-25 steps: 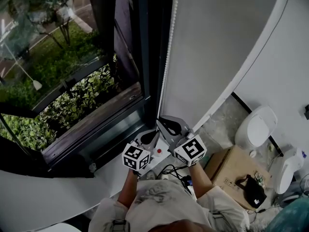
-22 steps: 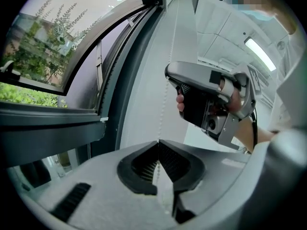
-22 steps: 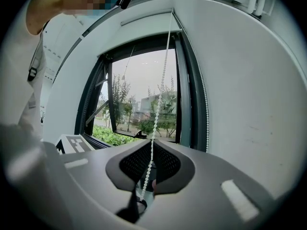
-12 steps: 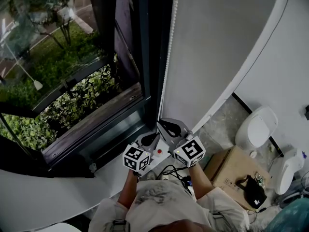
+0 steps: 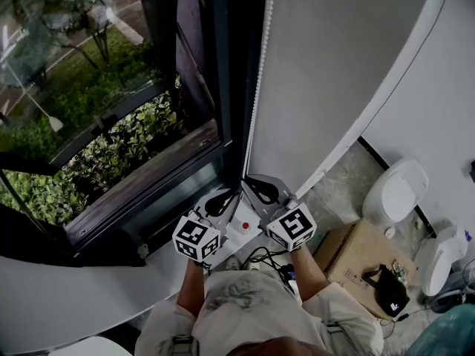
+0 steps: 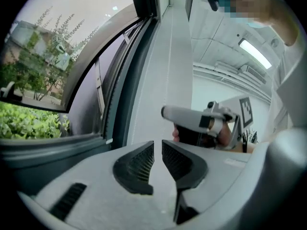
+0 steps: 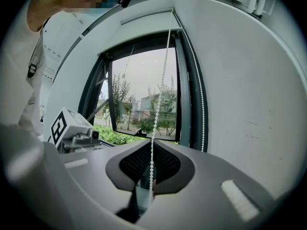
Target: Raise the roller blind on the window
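Observation:
A white bead chain [image 5: 256,87] hangs along the dark window frame [image 5: 230,73] down to my grippers. In the right gripper view this bead chain [image 7: 160,90] runs down between the dark pads, and my right gripper [image 7: 151,145] is shut on it; a second strand [image 7: 201,104] hangs free beside the frame. My right gripper [image 5: 257,191] sits by the frame's foot. My left gripper [image 5: 217,201] is just left of it. The left gripper [image 6: 158,145] has just been opening, and a narrow gap shows with nothing in it. No blind fabric covers the glass.
Green shrubs [image 5: 111,162] lie outside below the window. A white curved sill [image 5: 89,310] runs under the frame. A cardboard box [image 5: 364,262] with a black object, white rounded devices [image 5: 397,195] and cables [image 5: 271,262] sit on the floor to the right.
My left gripper has shifted to the left, away from the right one, and its jaws have parted. The right gripper has stayed put on the chain.

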The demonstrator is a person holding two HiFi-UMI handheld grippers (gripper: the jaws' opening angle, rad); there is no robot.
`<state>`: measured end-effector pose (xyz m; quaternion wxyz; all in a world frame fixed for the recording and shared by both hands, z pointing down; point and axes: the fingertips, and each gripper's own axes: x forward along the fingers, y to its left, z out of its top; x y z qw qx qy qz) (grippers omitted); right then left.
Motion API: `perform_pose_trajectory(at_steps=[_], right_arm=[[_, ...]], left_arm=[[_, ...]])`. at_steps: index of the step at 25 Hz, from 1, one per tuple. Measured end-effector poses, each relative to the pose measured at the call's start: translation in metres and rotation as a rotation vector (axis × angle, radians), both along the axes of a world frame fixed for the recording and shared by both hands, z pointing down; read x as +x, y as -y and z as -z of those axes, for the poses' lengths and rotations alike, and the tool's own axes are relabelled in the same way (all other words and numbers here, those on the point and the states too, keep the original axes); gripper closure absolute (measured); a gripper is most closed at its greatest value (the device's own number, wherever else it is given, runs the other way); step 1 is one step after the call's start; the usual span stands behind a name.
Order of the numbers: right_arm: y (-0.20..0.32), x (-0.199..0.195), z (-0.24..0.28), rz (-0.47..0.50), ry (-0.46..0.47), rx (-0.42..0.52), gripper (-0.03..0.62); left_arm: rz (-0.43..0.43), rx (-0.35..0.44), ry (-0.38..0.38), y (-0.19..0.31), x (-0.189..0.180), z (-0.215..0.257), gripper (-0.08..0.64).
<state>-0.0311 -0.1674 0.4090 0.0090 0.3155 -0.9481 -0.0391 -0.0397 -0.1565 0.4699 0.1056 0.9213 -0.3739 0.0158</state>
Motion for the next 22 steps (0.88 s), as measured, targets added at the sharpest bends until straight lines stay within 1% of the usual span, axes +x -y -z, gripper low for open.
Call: perform_pose_trajectory(at_steps=[5, 10, 14, 18, 21, 22], right_arm=[[-0.001, -0.002, -0.001, -0.001, 0.002, 0.000, 0.571], [0.000, -0.003, -0.001, 0.000, -0.002, 0.002, 0.571], [0.000, -0.005, -0.001, 0.003, -0.003, 0.002, 0.569], [-0.001, -0.009, -0.001, 0.007, -0.005, 0.004, 0.571], [-0.002, -0.011, -0.001, 0.010, -0.005, 0.006, 0.571], [-0.002, -0.011, -0.001, 0.009, -0.004, 0.006, 0.571]], left_arm=[[0.016, 0.135, -0.033, 0.006, -0.007, 0.066, 0.497], [0.005, 0.227, -0.047, 0.009, -0.002, 0.111, 0.495], [-0.018, 0.278, -0.048, 0.013, 0.009, 0.135, 0.491], [-0.038, 0.305, -0.053, 0.017, 0.018, 0.148, 0.492], [-0.018, 0.312, -0.052, 0.020, 0.019, 0.149, 0.546], [-0.010, 0.313, -0.052, 0.021, 0.018, 0.149, 0.546]])
